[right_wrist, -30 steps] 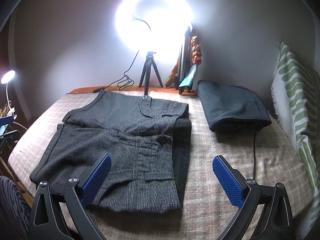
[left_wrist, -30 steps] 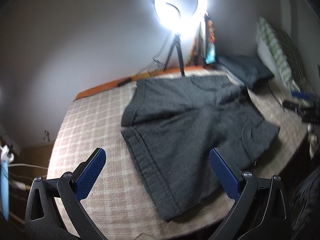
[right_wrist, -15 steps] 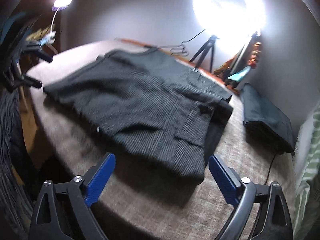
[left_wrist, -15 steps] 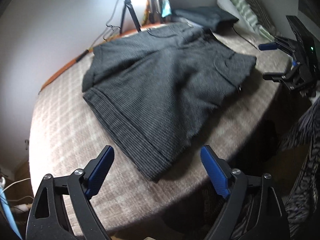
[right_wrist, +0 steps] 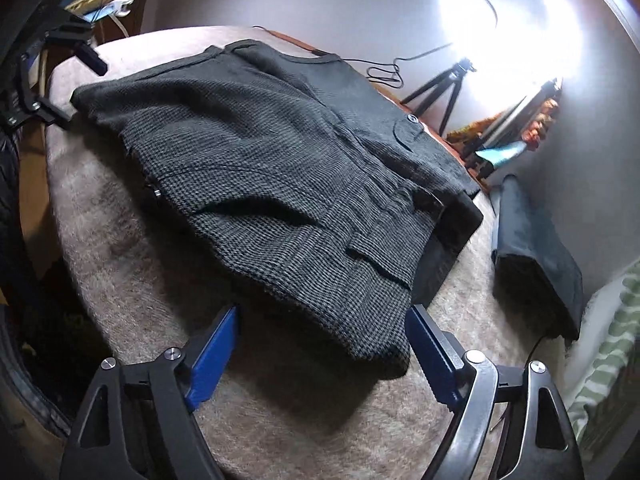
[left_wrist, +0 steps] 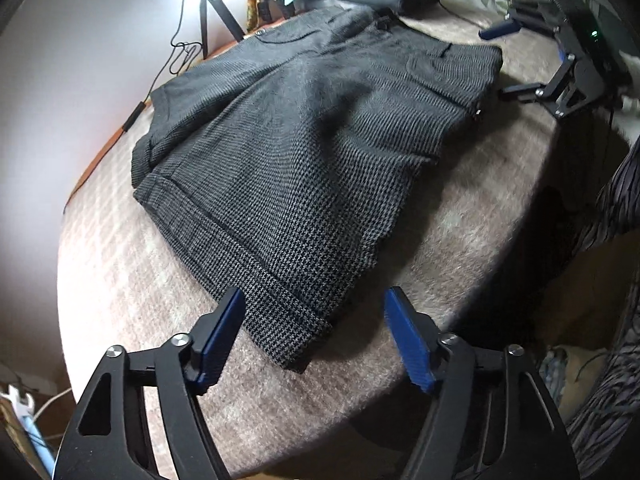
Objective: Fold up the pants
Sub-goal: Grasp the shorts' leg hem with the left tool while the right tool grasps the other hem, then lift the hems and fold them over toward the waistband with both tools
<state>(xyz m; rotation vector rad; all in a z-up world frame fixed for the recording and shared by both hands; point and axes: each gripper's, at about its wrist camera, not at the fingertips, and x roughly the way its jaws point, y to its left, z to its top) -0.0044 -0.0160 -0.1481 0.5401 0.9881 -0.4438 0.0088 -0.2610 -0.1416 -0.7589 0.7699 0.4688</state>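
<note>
We are holding both grippers low at the near edge of the surface [left_wrist: 120, 280], each with its blue fingers spread wide and gripping nothing. In the left wrist view, the left gripper [left_wrist: 314, 342] is straddling the near hem corner of the pants [left_wrist: 320, 152], with its left finger [left_wrist: 220, 338] lying right at the cuff edge and the other over bare cloth covering. In the right wrist view, the right gripper [right_wrist: 324, 354] is framing the near waistband corner; whether its fingers are touching the fabric we cannot tell.

The pants, dark grey houndstooth shorts, are lying flat across the middle of the surface. Their long axis is running along the near edge, with the cuffed leg openings pointing toward the left edge and the waistband, with its button [right_wrist: 411, 119] and pocket flaps, toward the right edge. The far leg is peeking out beyond the near one.

Bare checked covering is showing in a strip along the near edge and in a wider band at the left edge. Toward the far right corner, a folded dark garment [right_wrist: 536, 256] is resting just beside the waistband, apart from it. At the far edge, a ring light [right_wrist: 512, 12] on a tripod [right_wrist: 444, 88] is glaring against the wall, its cable trailing along that edge. A green-patterned cushion [right_wrist: 608, 340] is lining the right edge.
</note>
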